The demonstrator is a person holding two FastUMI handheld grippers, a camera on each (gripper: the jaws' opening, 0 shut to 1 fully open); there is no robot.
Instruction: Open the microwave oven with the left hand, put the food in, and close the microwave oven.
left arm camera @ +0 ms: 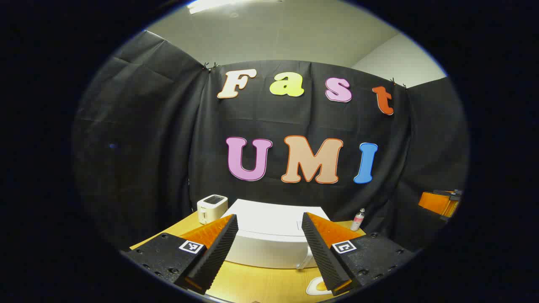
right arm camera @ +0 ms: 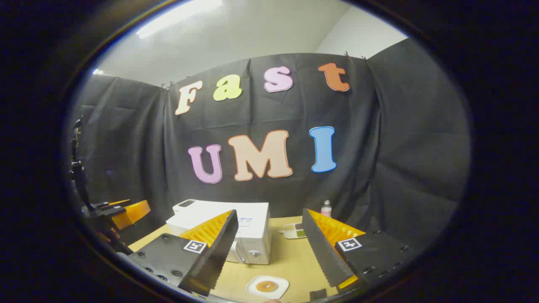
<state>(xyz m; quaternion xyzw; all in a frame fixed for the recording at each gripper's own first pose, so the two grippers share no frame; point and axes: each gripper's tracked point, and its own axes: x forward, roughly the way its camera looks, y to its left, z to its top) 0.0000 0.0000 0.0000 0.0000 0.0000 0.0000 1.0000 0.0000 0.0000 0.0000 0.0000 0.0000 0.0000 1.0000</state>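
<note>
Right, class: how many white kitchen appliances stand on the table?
2: the microwave mid-table, and a toaster behind it toward the back-left corner. Others may be hidden.

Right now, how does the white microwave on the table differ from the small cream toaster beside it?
The white box-shaped microwave oven is far wider and bulkier than the small cream toaster. The microwave oven is bright white with a flat, plain top; the toaster is cream with a dark slot panel on top. The microwave oven sits mid-table, the toaster near the back corner. Both stand upright on the wooden table, untouched.
</note>
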